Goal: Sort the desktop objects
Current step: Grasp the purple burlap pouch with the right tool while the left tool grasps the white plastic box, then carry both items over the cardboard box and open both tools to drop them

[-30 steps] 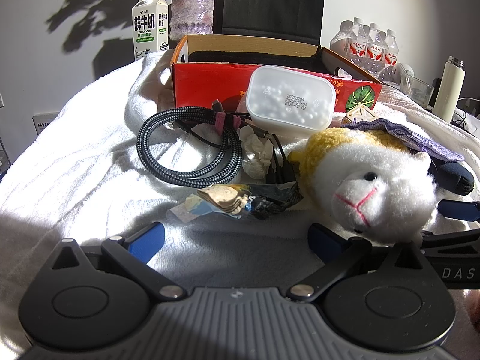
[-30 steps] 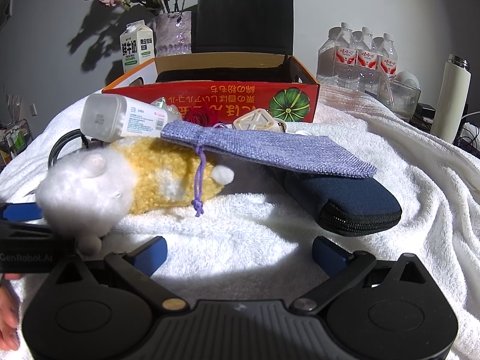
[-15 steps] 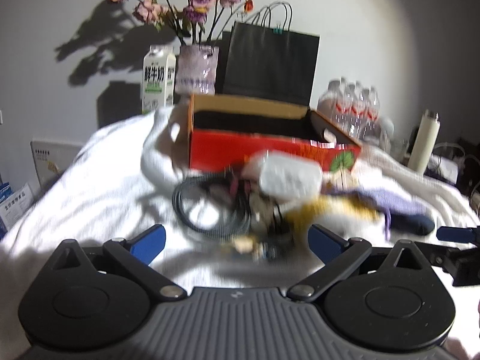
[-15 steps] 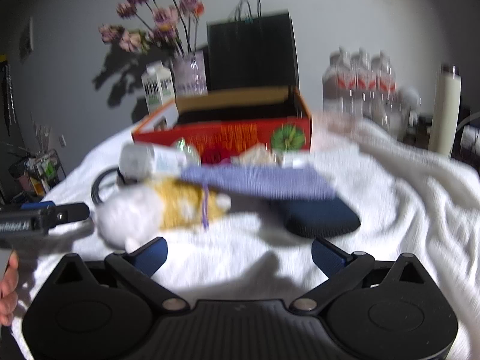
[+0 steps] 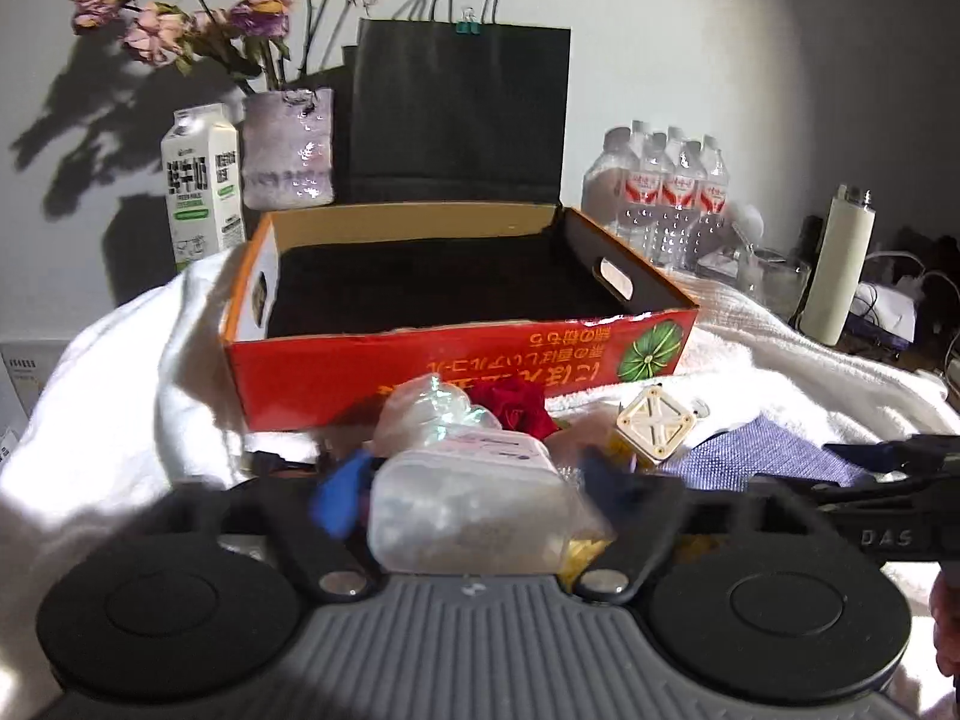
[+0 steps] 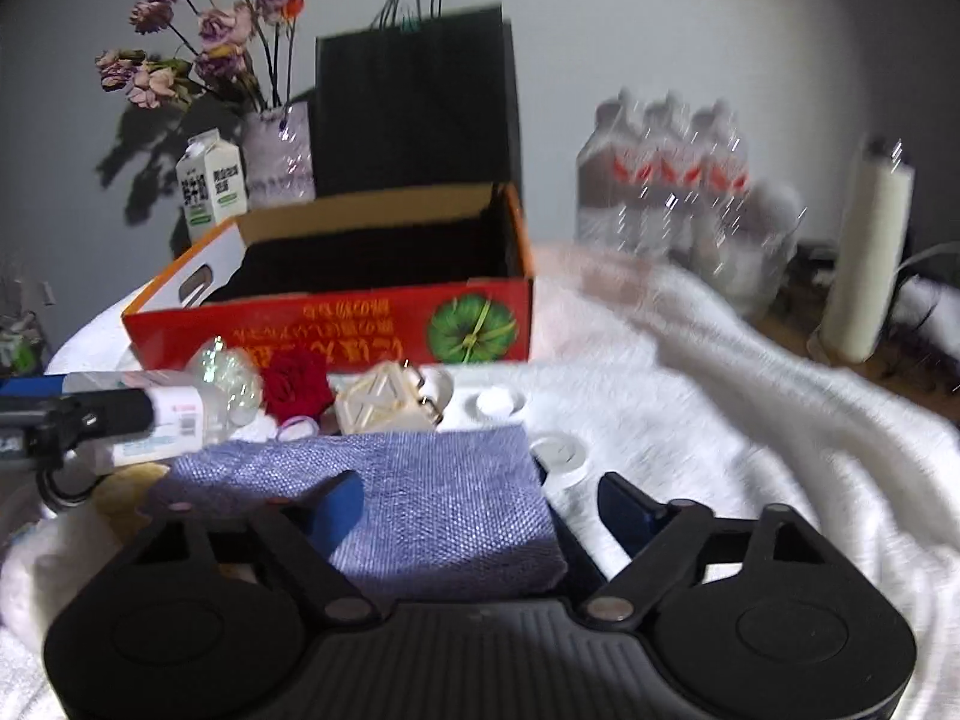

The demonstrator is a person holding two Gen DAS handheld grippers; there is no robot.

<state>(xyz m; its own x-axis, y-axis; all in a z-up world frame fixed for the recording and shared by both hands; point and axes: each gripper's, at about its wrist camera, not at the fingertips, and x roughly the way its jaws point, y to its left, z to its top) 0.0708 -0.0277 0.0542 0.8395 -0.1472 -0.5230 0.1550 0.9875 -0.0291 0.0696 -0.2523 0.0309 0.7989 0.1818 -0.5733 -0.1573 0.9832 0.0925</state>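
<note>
Both grippers are closing right now. Low in the middle of the left wrist view, the left gripper [image 5: 468,495] has a clear plastic tub [image 5: 465,507] between its blue fingers, but blur hides whether the pads press it yet. Low in the right wrist view, the right gripper [image 6: 480,501] closes over a purple cloth pouch [image 6: 420,498], and its fingers do not seem to pinch it yet. Behind them, in the middle of both views, the red box [image 5: 456,360] sits open on the white towel [image 5: 120,372]. The tub looks smooth, so it could slip out. The soft pouch could bunch up and drag the dark case under it along.
</note>
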